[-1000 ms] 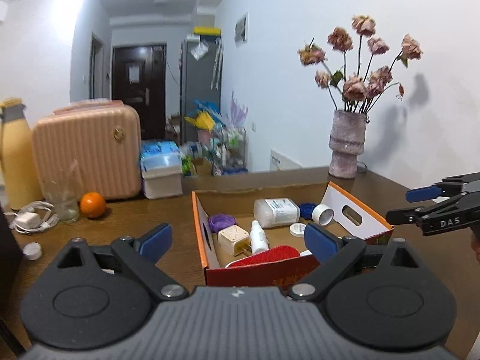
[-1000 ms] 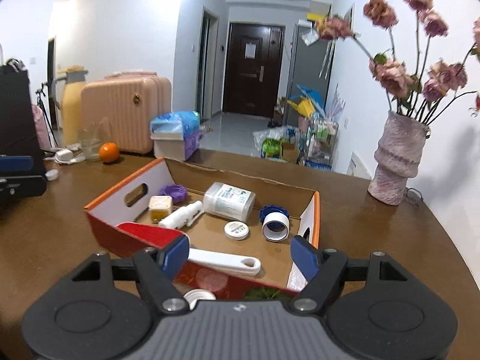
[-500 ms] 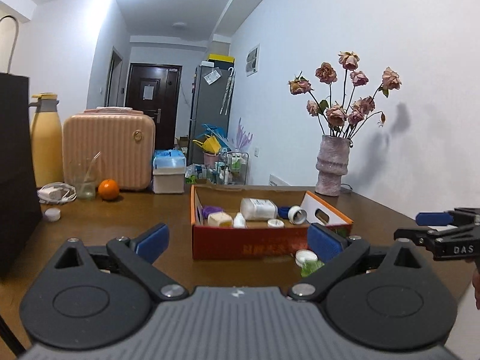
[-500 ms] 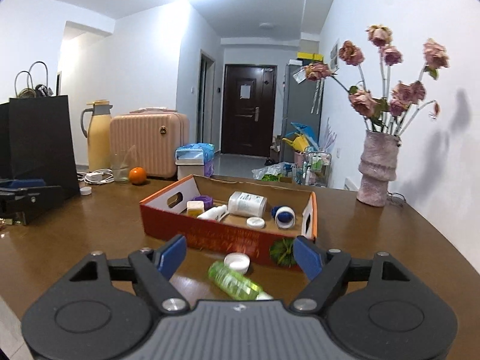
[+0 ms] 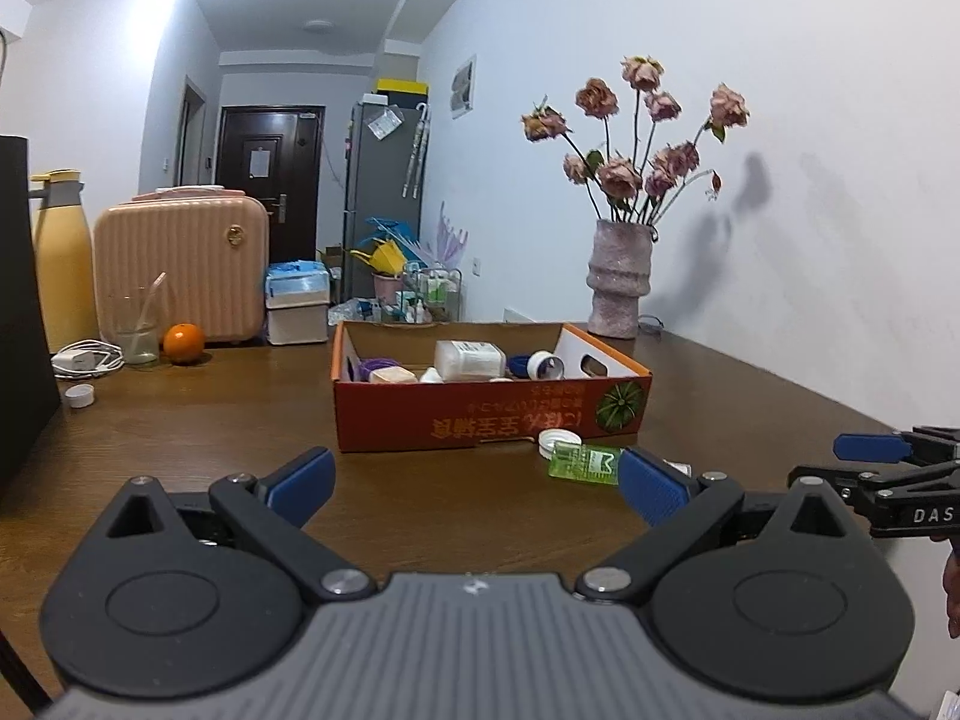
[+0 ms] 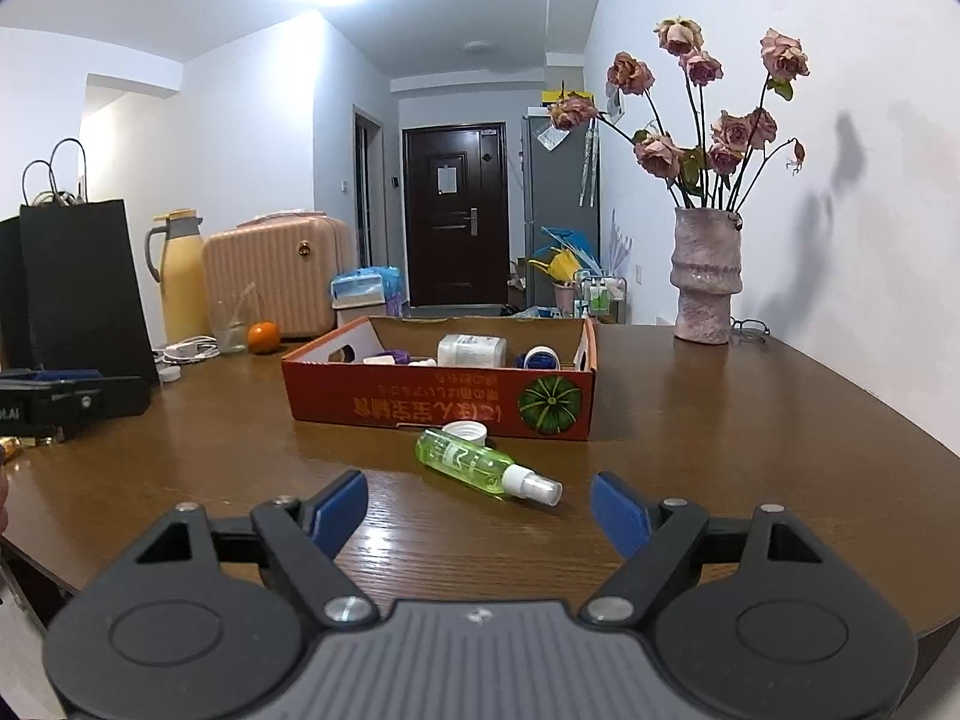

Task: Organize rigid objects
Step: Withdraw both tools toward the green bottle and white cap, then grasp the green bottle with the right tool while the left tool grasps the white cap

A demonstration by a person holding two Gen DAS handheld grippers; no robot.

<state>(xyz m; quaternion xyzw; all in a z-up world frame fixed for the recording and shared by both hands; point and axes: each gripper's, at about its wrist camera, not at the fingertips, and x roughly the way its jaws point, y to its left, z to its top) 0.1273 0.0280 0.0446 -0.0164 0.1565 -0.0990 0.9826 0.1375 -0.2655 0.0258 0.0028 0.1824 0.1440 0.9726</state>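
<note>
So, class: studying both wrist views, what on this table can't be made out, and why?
- Box floor: its near wall hides it in both views; only item tops show.
- Green spray bottle: left view, nozzle hidden behind a fingertip.
- Bottle label: right view, too small to read.

**Hidden, cropped and unreadable**

The front wall of the cardboard box (image 6: pixel 441 402) hides the lower parts of the items inside; only their tops show. In the left wrist view, the green spray bottle's (image 5: pixel 583 463) nozzle end sits behind a blue pad of the left tongs (image 5: pixel 474 483). The right tongs (image 5: pixel 882 468) are cut off by that picture's right edge. The box's printing is too small to read.
</note>
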